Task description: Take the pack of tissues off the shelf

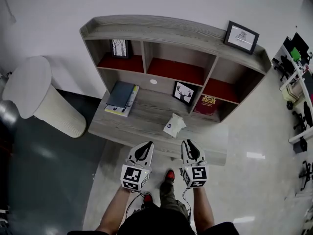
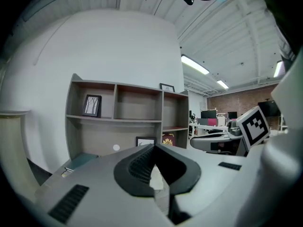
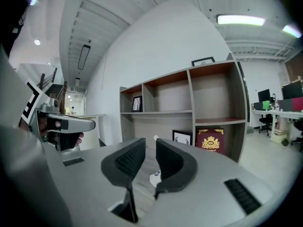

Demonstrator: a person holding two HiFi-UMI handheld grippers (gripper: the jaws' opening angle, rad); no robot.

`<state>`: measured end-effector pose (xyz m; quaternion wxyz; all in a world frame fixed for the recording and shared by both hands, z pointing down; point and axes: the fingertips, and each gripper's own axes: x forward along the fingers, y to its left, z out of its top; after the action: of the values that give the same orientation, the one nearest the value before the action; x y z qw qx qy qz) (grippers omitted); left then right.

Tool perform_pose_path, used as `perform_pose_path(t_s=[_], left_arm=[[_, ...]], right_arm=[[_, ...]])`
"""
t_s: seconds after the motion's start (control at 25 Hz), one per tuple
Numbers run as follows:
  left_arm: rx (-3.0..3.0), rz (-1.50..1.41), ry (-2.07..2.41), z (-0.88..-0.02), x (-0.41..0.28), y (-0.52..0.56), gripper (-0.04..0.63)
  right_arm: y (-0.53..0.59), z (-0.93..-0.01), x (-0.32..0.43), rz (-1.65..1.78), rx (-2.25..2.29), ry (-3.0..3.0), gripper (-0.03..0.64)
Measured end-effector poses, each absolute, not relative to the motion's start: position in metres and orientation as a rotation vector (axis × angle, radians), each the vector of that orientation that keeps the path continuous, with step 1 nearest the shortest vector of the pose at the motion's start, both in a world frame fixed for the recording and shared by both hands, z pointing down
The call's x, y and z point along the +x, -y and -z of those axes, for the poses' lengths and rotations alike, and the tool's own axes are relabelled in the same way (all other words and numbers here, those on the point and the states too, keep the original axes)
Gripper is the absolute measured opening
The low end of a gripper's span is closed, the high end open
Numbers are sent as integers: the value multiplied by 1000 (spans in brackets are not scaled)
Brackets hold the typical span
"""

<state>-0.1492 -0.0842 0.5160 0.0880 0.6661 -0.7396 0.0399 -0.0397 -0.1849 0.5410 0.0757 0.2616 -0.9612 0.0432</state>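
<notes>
Seen from above at a grey shelf unit (image 1: 171, 31) against a white wall: two tools side by side, just short of the near edge of the desk (image 1: 146, 119). On the left hand-held gripper (image 1: 147, 144), jaws pressed together at the tips, nothing pinched. On the right hand-held gripper (image 1: 188, 143), jaws spread by a narrow gap, nothing between the pads.

Beyond both and apart from them, the white pack of tissues (image 1: 174, 125), lying on the desk toward its near edge, right of centre, and glimpsed through the right-hand gap (image 3: 155, 178). Far left on the desk, stacked books (image 1: 121, 98). Behind the pack, a framed deer print (image 1: 184, 92); to its right, a red book (image 1: 209, 104) with a gold crest. On top of the unit, far right, a framed picture (image 1: 241, 37).
</notes>
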Motion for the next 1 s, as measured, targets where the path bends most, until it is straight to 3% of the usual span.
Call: perform_pose_path(t_s=[1.0], left_arm=[[2172,-90,2118,-471,-81,-51,8]], right_arm=[[30,-480,65,-72,1037,2894,34]])
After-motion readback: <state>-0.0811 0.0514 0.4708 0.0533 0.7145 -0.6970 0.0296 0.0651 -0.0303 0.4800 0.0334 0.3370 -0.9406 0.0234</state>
